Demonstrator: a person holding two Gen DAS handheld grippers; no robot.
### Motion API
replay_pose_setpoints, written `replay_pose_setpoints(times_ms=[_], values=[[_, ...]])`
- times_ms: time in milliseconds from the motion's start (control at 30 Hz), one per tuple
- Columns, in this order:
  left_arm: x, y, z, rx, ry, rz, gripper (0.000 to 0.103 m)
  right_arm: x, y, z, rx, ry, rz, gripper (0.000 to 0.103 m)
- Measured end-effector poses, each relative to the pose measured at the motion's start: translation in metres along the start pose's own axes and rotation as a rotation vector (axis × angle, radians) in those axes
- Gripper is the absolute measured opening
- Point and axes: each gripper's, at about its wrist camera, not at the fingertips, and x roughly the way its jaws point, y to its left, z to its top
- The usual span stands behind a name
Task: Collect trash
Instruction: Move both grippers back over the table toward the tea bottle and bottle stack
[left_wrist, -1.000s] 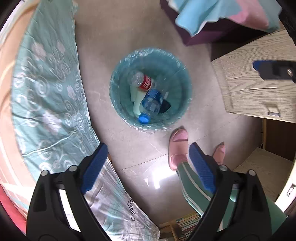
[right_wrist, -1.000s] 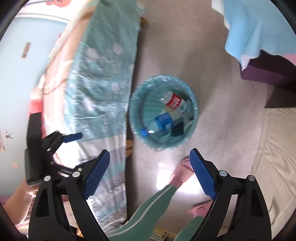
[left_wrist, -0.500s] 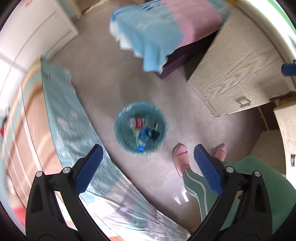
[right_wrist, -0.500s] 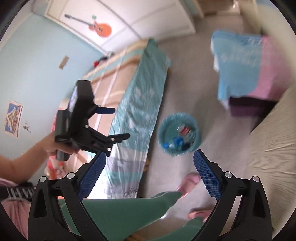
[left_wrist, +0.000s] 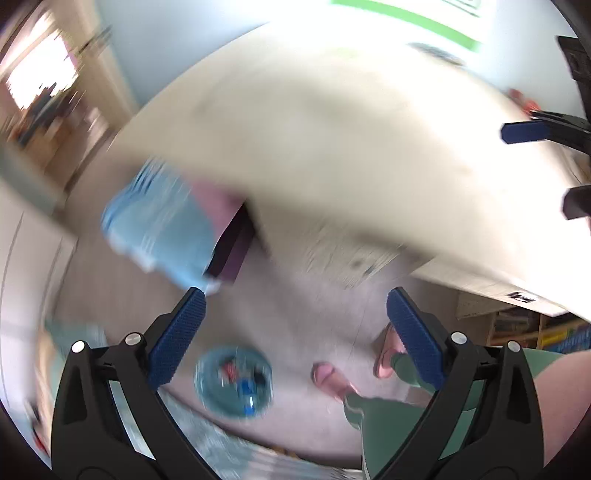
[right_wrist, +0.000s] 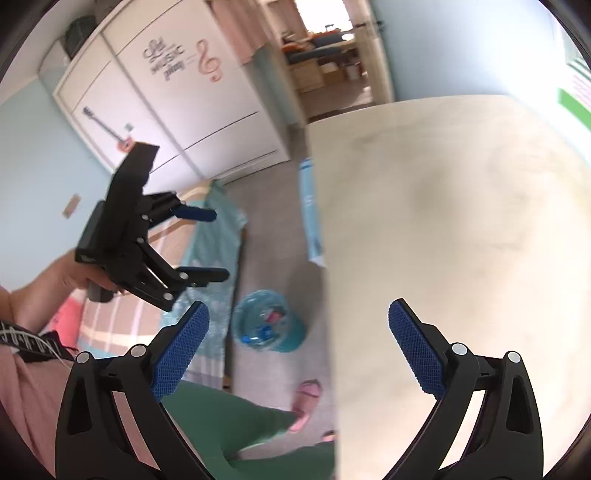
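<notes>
A teal-lined trash bin (left_wrist: 234, 382) stands on the floor far below, with plastic bottles and other trash inside; it is blurred here. In the right wrist view the bin (right_wrist: 267, 325) sits between the bed and the desk. My left gripper (left_wrist: 295, 299) is open and empty, high above the floor. My right gripper (right_wrist: 297, 306) is also open with nothing between its fingers. The left gripper (right_wrist: 218, 243) appears there too, held up in a hand over the bed, its jaws spread. One blue pad (left_wrist: 524, 132) of the right gripper shows at the left wrist view's right edge.
A pale wooden desk top (right_wrist: 461, 240) fills the right side. A bed with a teal cover (right_wrist: 218, 236) lies left of the bin. A white wardrobe (right_wrist: 177, 96) and an open doorway stand behind. The person's feet in pink slippers (left_wrist: 328, 373) are beside the bin. A blue blanket (left_wrist: 159, 221) hangs nearby.
Both grippers have risen well away from the bin, which now looks small and far below. The desk top has come into view. The left view has rolled and blurred.
</notes>
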Motion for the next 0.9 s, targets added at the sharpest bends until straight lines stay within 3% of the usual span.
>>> replay_pose_setpoints(times_ms=[233,467,900], values=[[0.007,-0.117,0.11,0.333,-0.109,-0.02,0.096,-0.097,-0.073,-0.038,0.054,-0.126,-0.204,0.097],[0.032,-0.218,0.197,0.606,-0.218,0.051,0.096,-0.167,-0.146,-0.074,0.091,-0.175,-0.432,0.097],[0.113,-0.316,0.303,0.968,-0.41,-0.019,0.096,-0.243,-0.275,-0.101,0.159,-0.156,-0.819,0.097]])
